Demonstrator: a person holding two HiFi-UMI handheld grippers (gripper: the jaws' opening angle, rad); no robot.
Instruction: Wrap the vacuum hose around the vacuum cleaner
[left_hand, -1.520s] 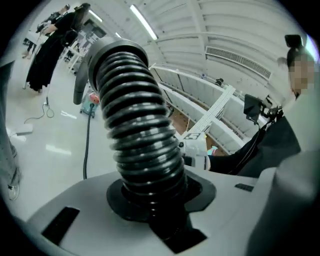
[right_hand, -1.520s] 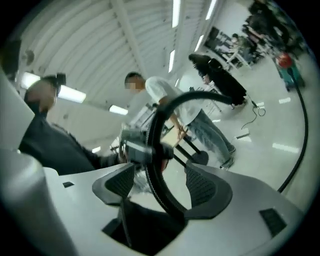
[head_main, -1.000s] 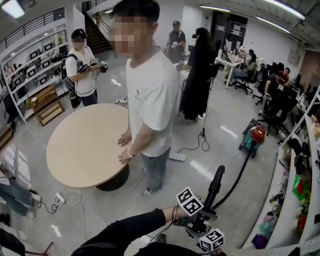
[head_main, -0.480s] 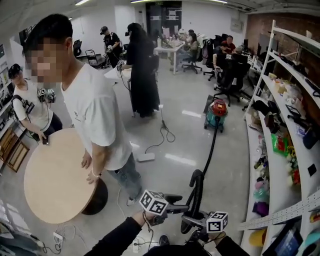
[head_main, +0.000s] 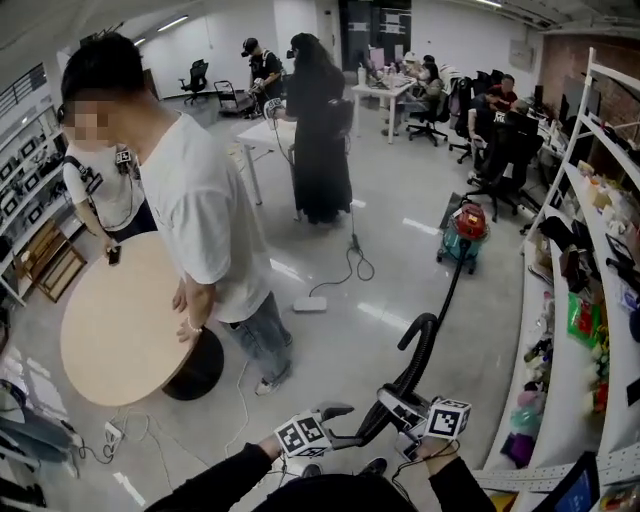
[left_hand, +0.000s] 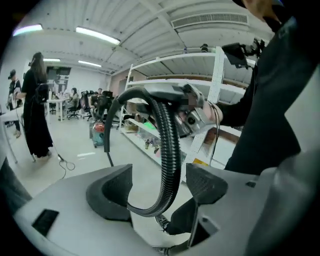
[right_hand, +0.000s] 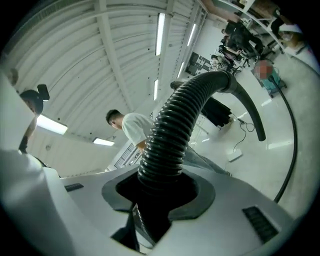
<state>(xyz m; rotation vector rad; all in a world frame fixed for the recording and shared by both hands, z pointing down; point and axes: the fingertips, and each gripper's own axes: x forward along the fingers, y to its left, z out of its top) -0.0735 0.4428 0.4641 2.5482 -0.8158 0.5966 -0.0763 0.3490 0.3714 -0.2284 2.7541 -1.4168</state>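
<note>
Near the shelves, well apart from the vacuum cleaner, the right tongs have just been closing and pinch the vacuum hose; the left tongs have just been opening, spread, hose running loose between. I'd carry the slack over to the machine, then coil. Hose's near end is cut off below.
</note>
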